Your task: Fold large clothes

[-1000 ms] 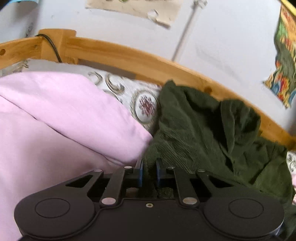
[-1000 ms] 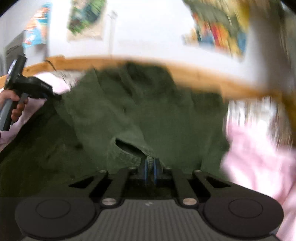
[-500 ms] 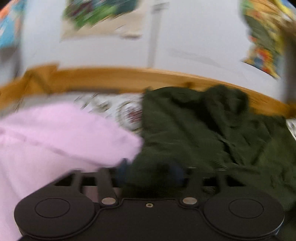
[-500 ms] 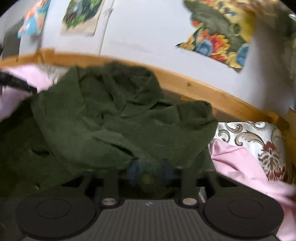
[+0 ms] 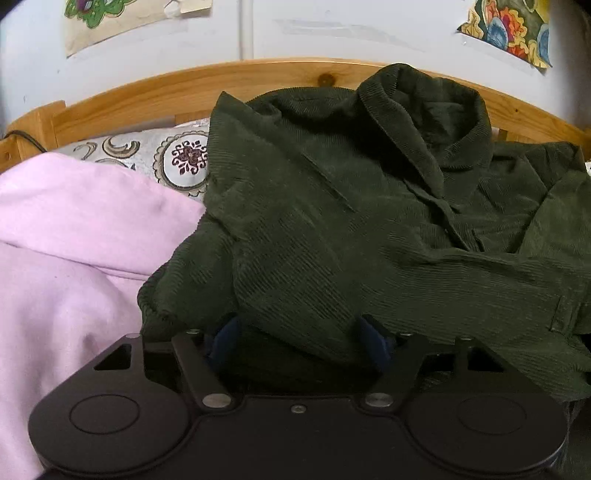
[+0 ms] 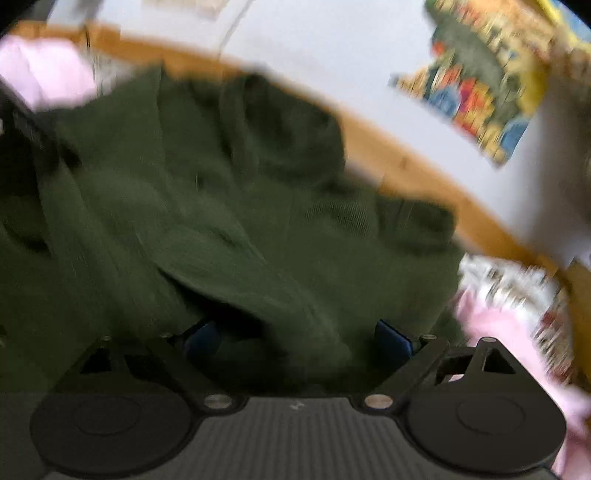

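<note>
A dark green corduroy jacket [image 5: 351, 221] lies spread on the bed with its collar toward the wooden headboard. It also shows, blurred, in the right wrist view [image 6: 221, 229]. My left gripper [image 5: 301, 338] is open, its blue fingertips [image 5: 225, 336] wide apart, with the jacket's near edge lying loose between them. My right gripper [image 6: 295, 338] is open too, with a fold of the jacket draped between its blue fingertips [image 6: 391, 339].
A pink sheet [image 5: 74, 240] covers the bed to the left and shows at the right in the right wrist view [image 6: 498, 332]. A patterned pillow [image 5: 177, 158] lies by the wooden headboard [image 5: 184, 92]. Posters hang on the white wall [image 5: 332, 33].
Both grippers were shut on the green jacket a second ago and have opened, letting it go. The jacket now lies flatter on the bed. The right gripper is moving.
</note>
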A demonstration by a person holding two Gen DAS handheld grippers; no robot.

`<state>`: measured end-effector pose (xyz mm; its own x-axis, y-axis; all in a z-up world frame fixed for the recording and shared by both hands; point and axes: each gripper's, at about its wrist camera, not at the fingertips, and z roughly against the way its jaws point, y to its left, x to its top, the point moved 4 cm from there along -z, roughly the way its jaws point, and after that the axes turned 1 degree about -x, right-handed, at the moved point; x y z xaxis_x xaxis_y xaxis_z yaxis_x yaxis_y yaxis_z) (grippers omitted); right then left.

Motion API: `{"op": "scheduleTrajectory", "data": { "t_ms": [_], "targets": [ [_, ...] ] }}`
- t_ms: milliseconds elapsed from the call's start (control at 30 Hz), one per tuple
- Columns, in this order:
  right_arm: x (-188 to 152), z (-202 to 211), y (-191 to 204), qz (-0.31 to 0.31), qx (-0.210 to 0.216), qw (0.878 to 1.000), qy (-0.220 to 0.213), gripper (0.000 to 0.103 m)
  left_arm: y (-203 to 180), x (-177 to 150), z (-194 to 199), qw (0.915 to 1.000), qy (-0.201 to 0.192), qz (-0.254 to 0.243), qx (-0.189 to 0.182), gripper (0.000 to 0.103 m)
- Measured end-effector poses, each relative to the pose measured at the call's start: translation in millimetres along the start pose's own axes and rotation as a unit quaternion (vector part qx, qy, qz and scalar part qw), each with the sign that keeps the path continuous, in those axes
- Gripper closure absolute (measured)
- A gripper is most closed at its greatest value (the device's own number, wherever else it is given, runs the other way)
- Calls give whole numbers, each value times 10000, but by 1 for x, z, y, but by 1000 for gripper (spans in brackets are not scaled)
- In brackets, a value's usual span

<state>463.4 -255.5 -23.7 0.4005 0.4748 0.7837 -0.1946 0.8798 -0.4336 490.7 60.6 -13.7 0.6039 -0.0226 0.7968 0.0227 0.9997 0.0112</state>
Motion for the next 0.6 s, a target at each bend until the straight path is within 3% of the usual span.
{"op": "scheduleTrajectory", "data": {
  "t_ms": [67,200,367,433,500,600],
  "targets": [
    [1,1,-5,-216,24,9998,-33,5,-1,0,5,10000,-2,-32,11,30],
    [7,34,-18,-435,303,9983,-249,4,-2,2,29,9989,-174,254,-357,15],
    [21,94,-39,-886,541,9885,-1100,0,-20,-4,56,9968,-173,358,-689,8],
    [27,101,-46,-1062,432,9840,-1364,0,-26,-8,60,9967,-156,346,-722,3],
    [30,91,-48,-1065,184,9853,-1321,0,-33,-13,60,9969,-94,283,-735,2],
    [22,55,-44,-951,-171,9926,-739,0,-39,-22,48,9989,218,-44,-420,3]
  ]
}}
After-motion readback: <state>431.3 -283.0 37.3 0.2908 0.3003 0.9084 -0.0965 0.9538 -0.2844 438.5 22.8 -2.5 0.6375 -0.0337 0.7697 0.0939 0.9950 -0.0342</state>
